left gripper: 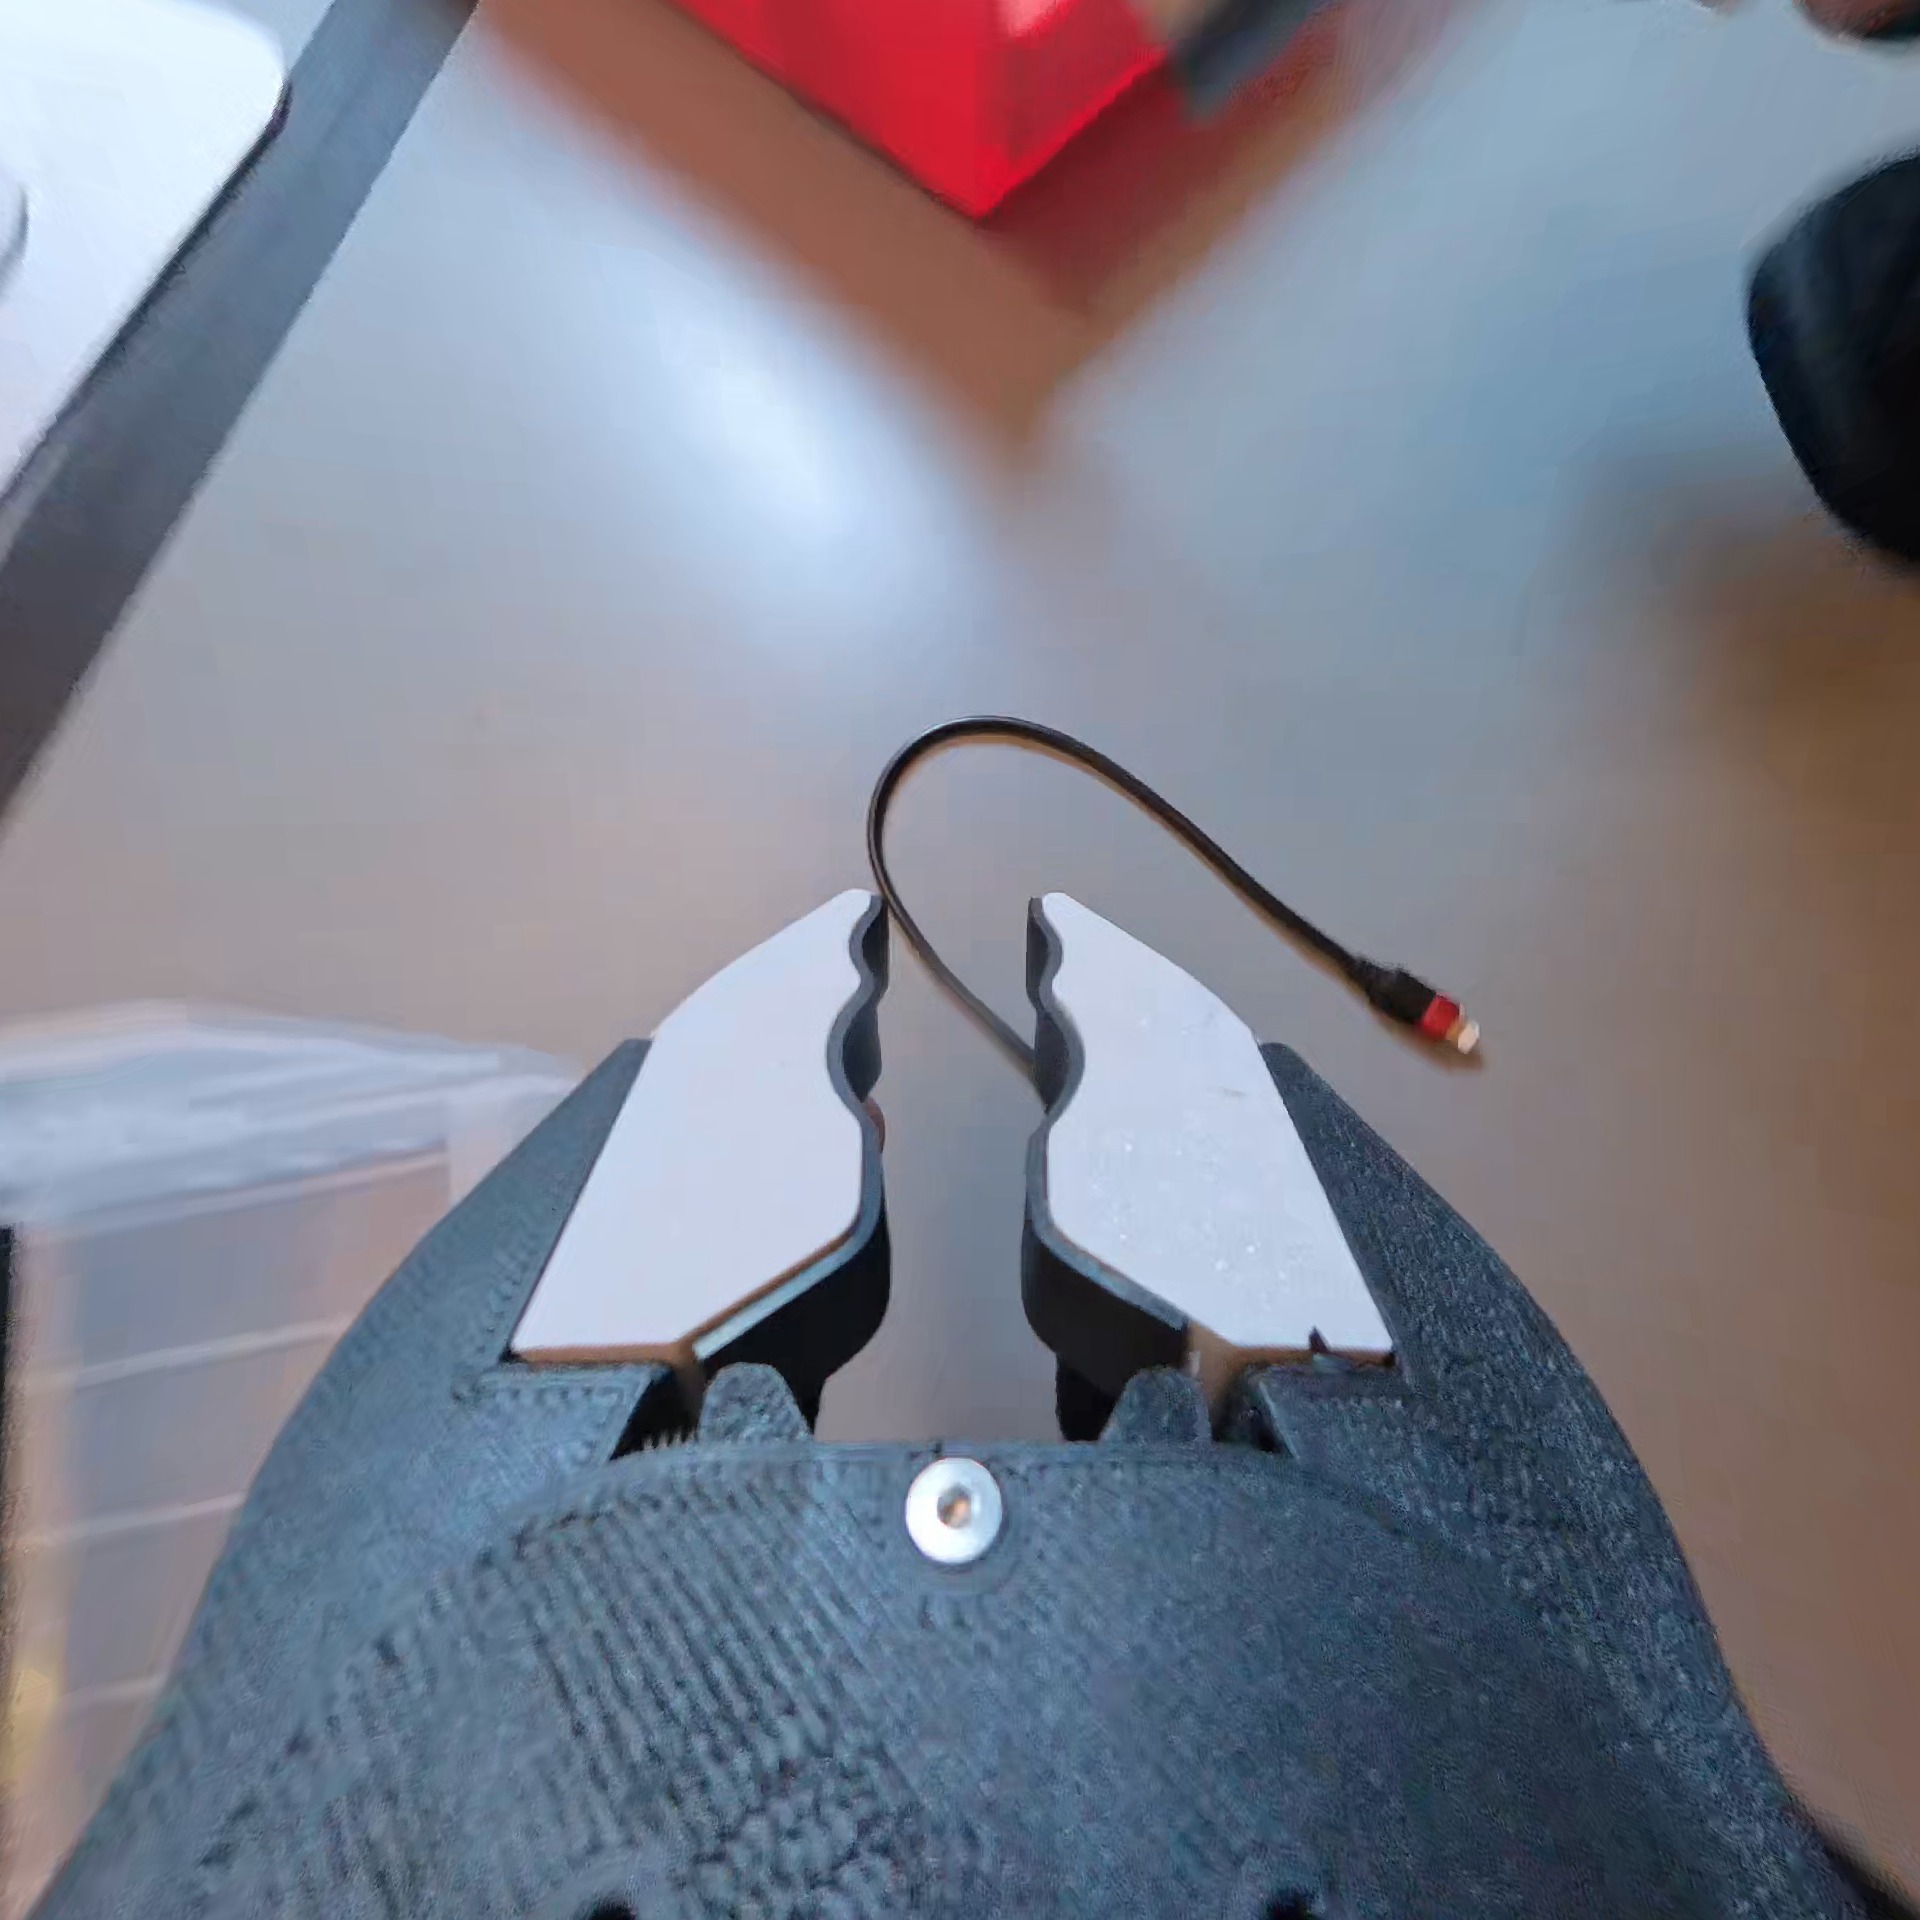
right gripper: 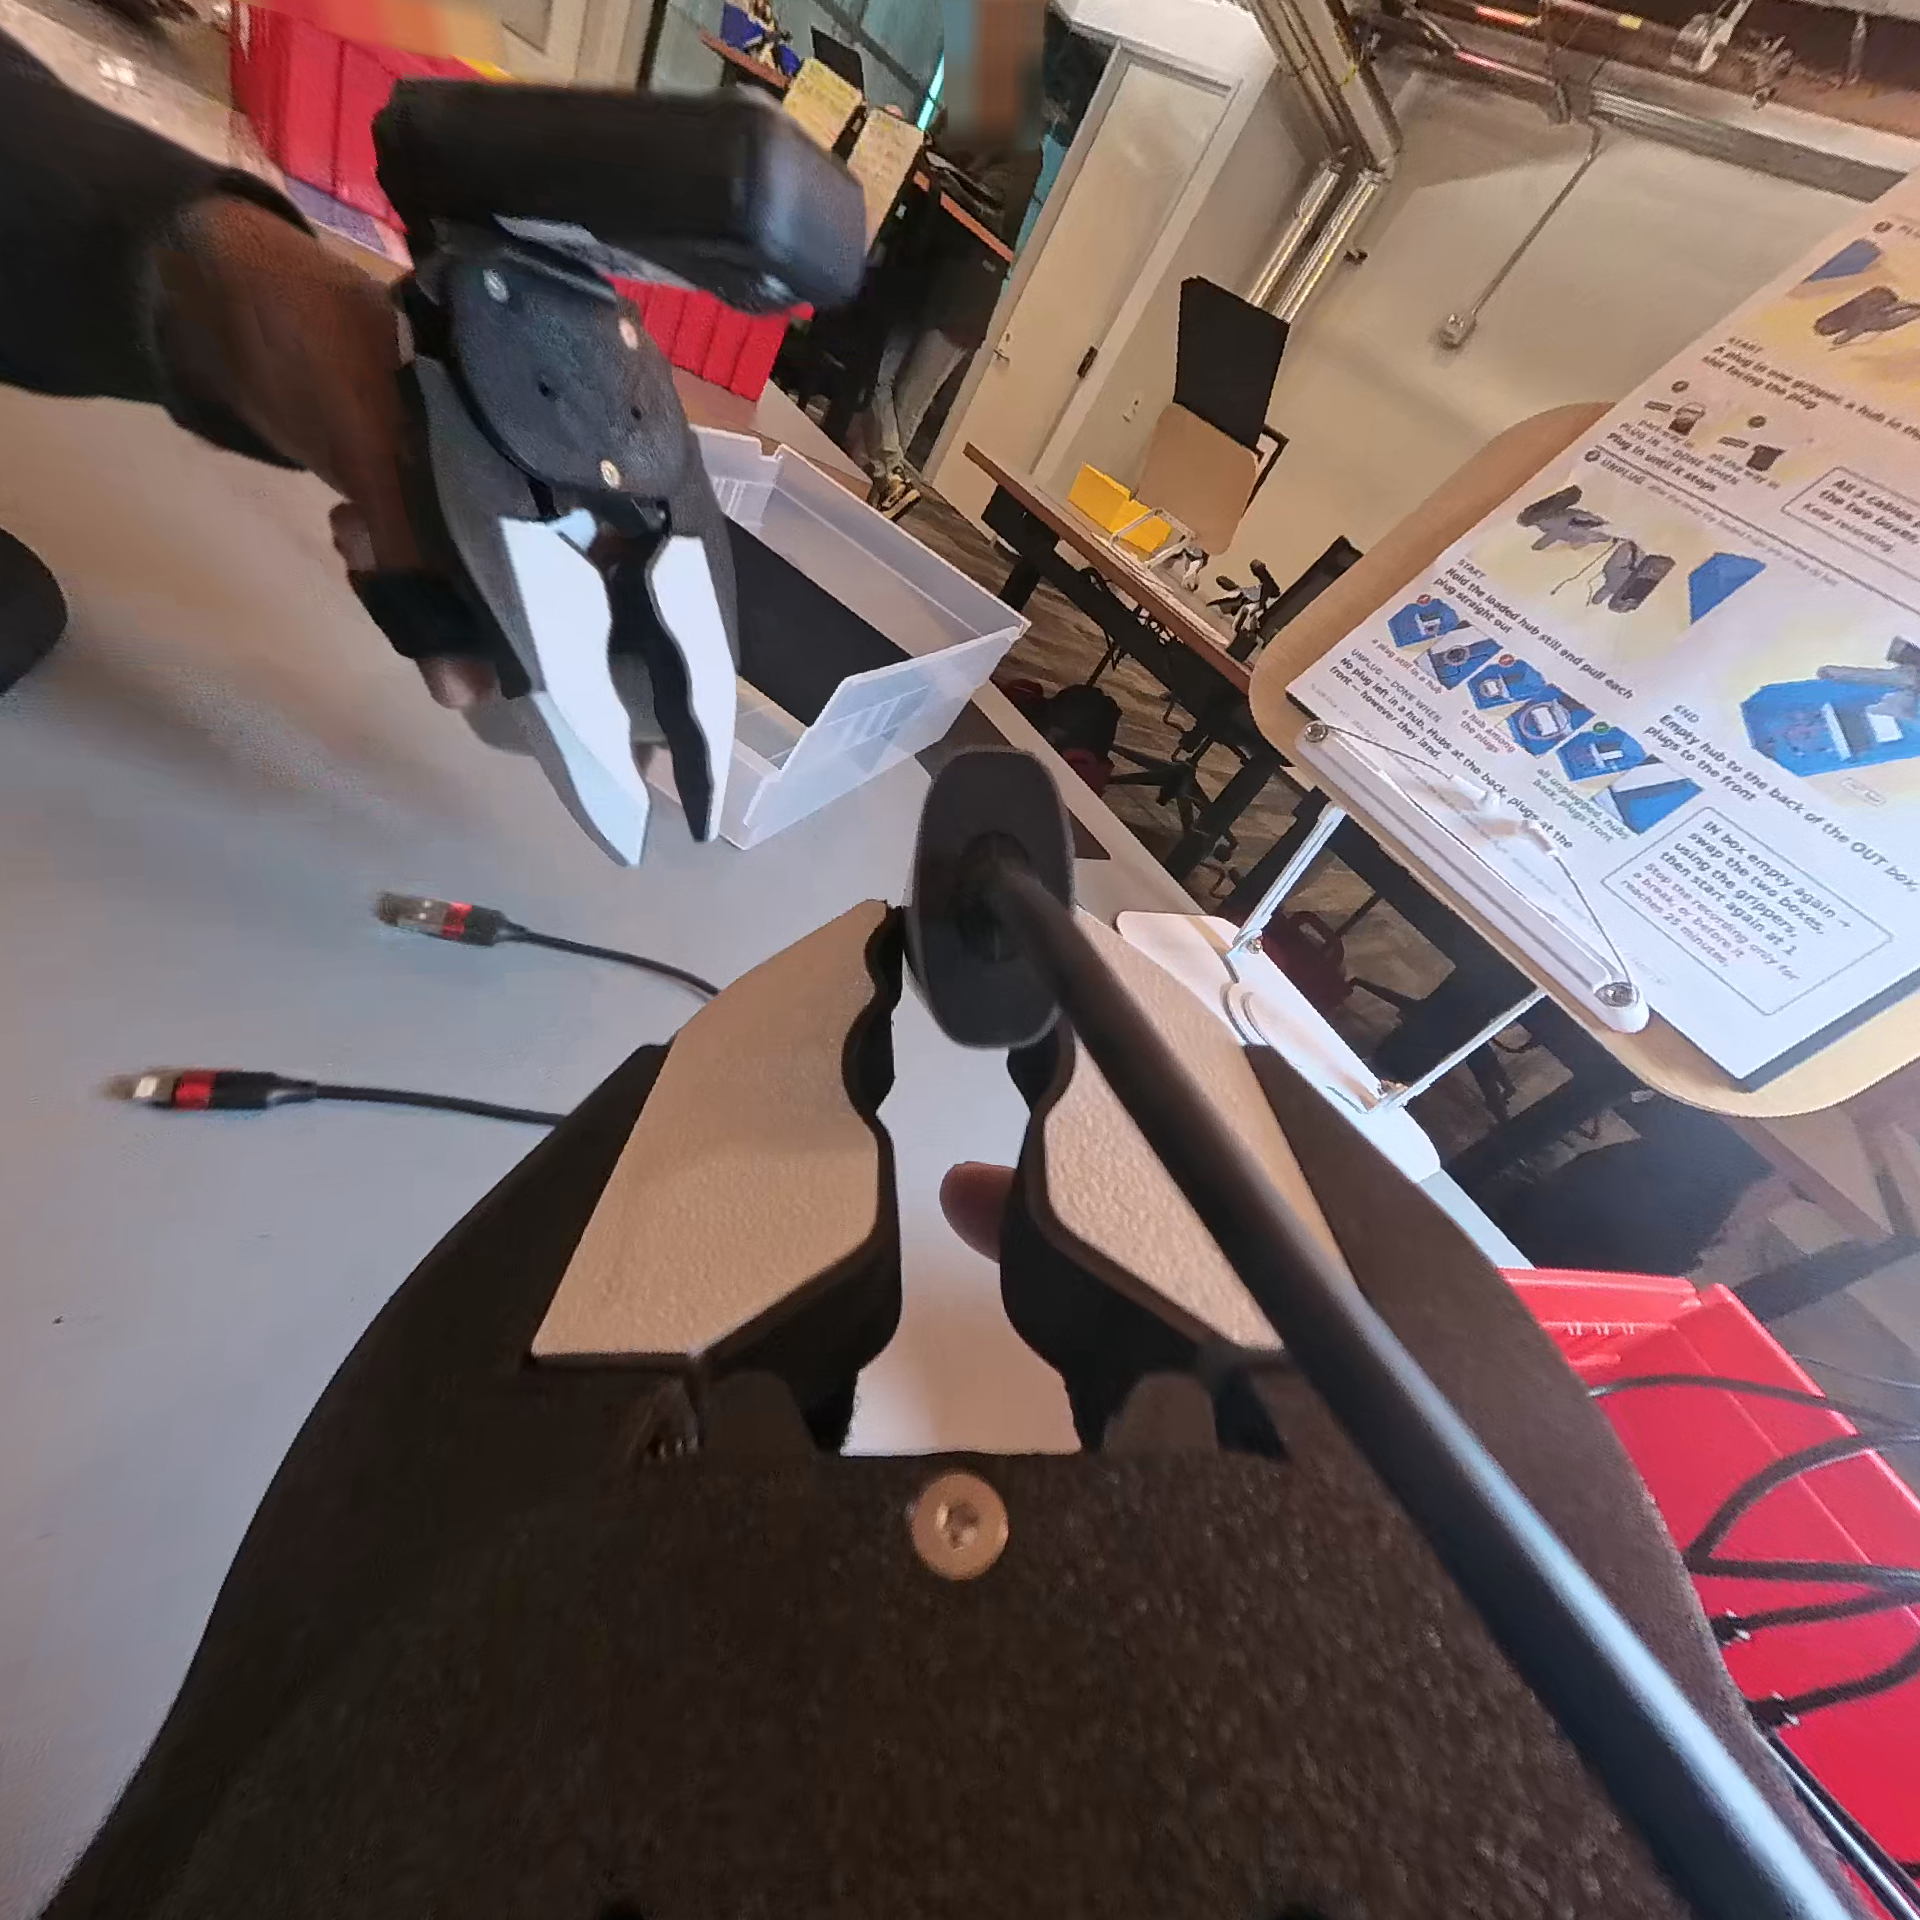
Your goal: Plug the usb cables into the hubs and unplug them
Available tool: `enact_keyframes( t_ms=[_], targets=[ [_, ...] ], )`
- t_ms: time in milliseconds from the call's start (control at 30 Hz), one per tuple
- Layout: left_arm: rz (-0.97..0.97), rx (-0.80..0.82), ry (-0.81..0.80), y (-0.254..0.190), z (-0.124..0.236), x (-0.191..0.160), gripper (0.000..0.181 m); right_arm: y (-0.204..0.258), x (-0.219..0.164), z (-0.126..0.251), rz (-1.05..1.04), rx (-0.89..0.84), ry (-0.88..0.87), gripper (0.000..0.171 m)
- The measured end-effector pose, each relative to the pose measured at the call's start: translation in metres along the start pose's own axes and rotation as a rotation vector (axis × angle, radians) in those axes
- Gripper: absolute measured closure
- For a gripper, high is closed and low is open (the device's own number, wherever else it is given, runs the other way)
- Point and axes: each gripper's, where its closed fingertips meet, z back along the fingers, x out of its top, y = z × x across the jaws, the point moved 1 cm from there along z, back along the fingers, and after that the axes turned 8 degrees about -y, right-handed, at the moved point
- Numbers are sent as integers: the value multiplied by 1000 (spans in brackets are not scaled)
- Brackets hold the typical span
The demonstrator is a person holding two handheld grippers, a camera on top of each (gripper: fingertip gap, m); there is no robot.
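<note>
My right gripper is shut on a black hub held between its fingertips, end on. The hub's thick black lead runs back toward the camera. My left gripper is open and empty, hovering above the grey table. It also shows in the right wrist view, up left of the hub. A thin black USB cable with a red-and-black plug lies on the table under the left fingers. Two red-banded plugs lie on the table at left.
A clear plastic box stands at the table's far edge and also shows in the left wrist view. A red bin with cables sits to the right. An instruction sheet on a stand is at the right. A red box lies ahead. There is about 15 cm between the tips of the two grippers.
</note>
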Motion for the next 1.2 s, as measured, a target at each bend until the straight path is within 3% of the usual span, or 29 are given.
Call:
enact_keyframes(
  t_ms=[33,167,300,567,733,800,933,1000,1067,1200],
  targets=[
    [-103,-31,3,-5,4,0,157,0,-1,0,-1,1,2,153],
    [-502,-106,159,-13,13,-22,154,0,-5,-1,-12,5,12,154],
    [-737,-246,315,-20,12,-43,150,2,-6,-2,-6,13,21,153],
    [-1026,-469,590,-23,-6,-64,142,0,-12,-1,-26,11,34,153],
    [-858,-570,643,-34,-10,-67,156,0,-17,-1,-37,20,45,153],
    [-690,-551,598,-39,-14,-62,156,0,-18,0,-37,21,46,154],
    [-180,-589,484,-72,-14,-53,156,-4,-13,2,-45,11,28,153],
    [-36,-614,389,-93,-11,-46,155,-6,-10,3,-58,2,13,153],
    [-87,-555,317,-102,-8,-49,154,-9,-8,4,-72,-6,3,153],
    [-388,-348,247,-99,-4,-62,150,-11,-8,4,-93,-13,-5,153]
  ],
)
